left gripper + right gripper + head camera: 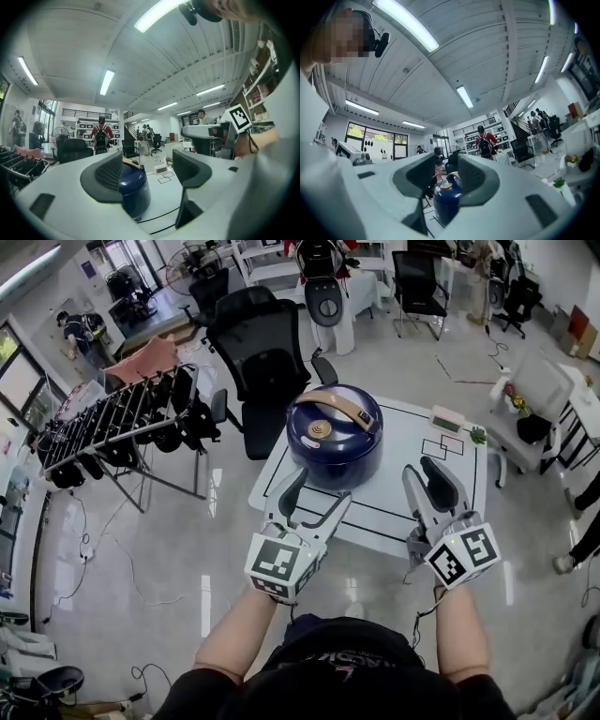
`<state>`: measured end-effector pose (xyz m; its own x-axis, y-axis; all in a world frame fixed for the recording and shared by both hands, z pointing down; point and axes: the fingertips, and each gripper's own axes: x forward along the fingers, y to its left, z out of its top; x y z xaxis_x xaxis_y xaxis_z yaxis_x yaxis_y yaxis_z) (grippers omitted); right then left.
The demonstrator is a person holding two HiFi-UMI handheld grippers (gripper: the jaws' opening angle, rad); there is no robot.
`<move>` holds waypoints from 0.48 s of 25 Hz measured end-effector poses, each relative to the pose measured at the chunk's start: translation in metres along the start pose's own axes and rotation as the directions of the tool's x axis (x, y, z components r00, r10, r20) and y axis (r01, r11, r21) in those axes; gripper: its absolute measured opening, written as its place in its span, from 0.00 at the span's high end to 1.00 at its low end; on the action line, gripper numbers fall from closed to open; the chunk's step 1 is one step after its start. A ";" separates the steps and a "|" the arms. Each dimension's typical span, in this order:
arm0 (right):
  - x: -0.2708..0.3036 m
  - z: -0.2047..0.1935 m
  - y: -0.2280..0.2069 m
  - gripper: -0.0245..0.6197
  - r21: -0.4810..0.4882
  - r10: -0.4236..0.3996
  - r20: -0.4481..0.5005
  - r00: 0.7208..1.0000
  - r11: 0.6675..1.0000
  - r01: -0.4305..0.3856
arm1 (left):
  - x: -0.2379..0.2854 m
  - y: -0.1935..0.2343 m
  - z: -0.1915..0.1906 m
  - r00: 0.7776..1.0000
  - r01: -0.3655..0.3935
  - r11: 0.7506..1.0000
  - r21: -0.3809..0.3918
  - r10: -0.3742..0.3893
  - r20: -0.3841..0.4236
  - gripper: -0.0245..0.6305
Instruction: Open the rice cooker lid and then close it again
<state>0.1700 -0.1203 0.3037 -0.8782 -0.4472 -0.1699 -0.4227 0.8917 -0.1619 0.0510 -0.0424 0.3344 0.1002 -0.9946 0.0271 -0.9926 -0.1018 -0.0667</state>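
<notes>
My left tongs (319, 493) and right tongs (424, 472) hang released and empty; the rice cooker lid (334, 416) sits closed, opening not yet begun.

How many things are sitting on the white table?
3: a dark blue round rice cooker near the middle, a small white box by the far right corner, and a little green plant beside it. Something could hide behind the cooker.

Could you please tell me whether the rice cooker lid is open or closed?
Closed: the lid sits flat on the rice cooker, its handle folded across the top.
</notes>
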 end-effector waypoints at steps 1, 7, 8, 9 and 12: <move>0.000 0.001 -0.003 0.75 0.001 0.002 0.003 1.000 1.000 -0.002 | 0.002 -0.001 0.001 1.000 -0.002 1.000 0.006 0.002 0.001 0.47; 0.007 0.008 -0.018 0.75 0.008 0.005 0.030 1.000 1.000 -0.005 | 0.018 -0.001 0.007 1.000 0.005 0.999 0.046 -0.004 -0.010 0.47; 0.009 0.007 -0.021 0.75 0.015 0.002 0.032 0.999 1.000 -0.003 | 0.021 0.001 0.008 1.000 0.005 0.999 0.047 -0.004 -0.010 0.47; 0.011 0.006 -0.024 0.75 0.021 -0.001 0.036 0.999 1.000 0.000 | 0.024 0.003 0.010 1.000 0.005 0.999 0.050 -0.005 -0.009 0.47; 0.021 0.007 -0.033 0.75 0.032 -0.014 0.042 0.999 0.999 0.012 | 0.037 0.013 0.015 1.000 0.014 0.998 0.059 -0.014 -0.003 0.47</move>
<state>0.1675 -0.1595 0.2986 -0.8620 -0.4620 -0.2088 -0.4263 0.8834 -0.1947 0.0427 -0.0808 0.3194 0.1137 -0.9930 0.0305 -0.9853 -0.1166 -0.1252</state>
